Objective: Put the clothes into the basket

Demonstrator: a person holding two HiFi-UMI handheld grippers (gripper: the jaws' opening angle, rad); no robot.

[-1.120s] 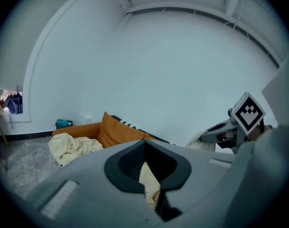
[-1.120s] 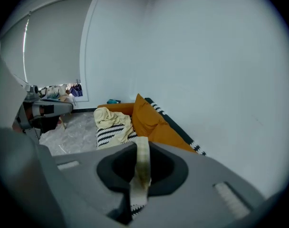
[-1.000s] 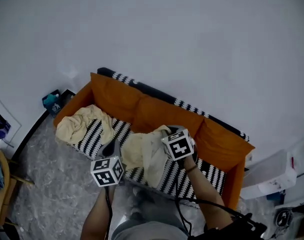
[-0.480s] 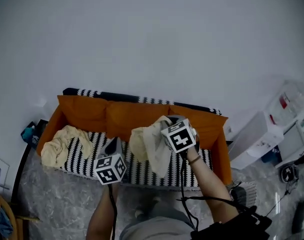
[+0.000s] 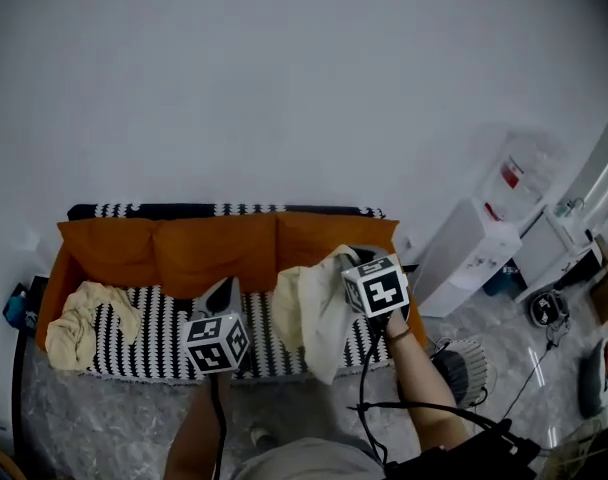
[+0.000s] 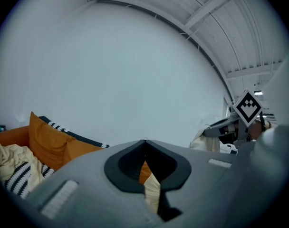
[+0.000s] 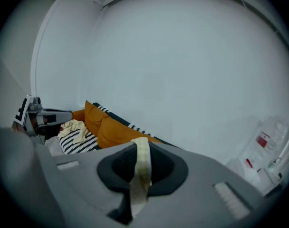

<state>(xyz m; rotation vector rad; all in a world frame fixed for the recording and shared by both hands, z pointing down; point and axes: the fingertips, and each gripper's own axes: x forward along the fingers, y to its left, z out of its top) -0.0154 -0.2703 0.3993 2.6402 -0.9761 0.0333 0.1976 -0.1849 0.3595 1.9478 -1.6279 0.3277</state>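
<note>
1. Here, the held garment (image 5: 312, 313): a limp cream cloth that I have hanging from the right gripper (image 7: 140, 144). Its long axis runs downward from the jaws, and its loose lower end points at the front edge of the sofa (image 5: 214, 253). I cannot tell whether that end touches the seat.
2. Right gripper: jaws pressed together on a narrow cream fold of the garment. In the right gripper view the fold runs as a strip up through the dark opening between them.
3. Left gripper (image 6: 144, 141): fingertips meeting, nothing pinched between them. It is held level beside the right one, apart from the cloth.
4. Second garment (image 5: 79, 318): cream, crumpled into a heap at the sofa's left end, lying on the seat, well apart from both grippers.
5. Count: two cream garments, one lifted and one lying; two grippers, each bearing one marker cube (image 5: 216, 343); three orange back cushions (image 5: 104, 253) in a row.
6. Materials: the cushions are soft and plump, in plain orange. The seat cover (image 5: 164, 338) is woven in black and white stripes. The gripper bodies are smooth grey with dark pads.
7. Surroundings: a plain white wall (image 5: 284, 88); a grey mottled floor (image 5: 114, 418); a boxy white water dispenser (image 5: 474, 258) just right of the sofa.
</note>
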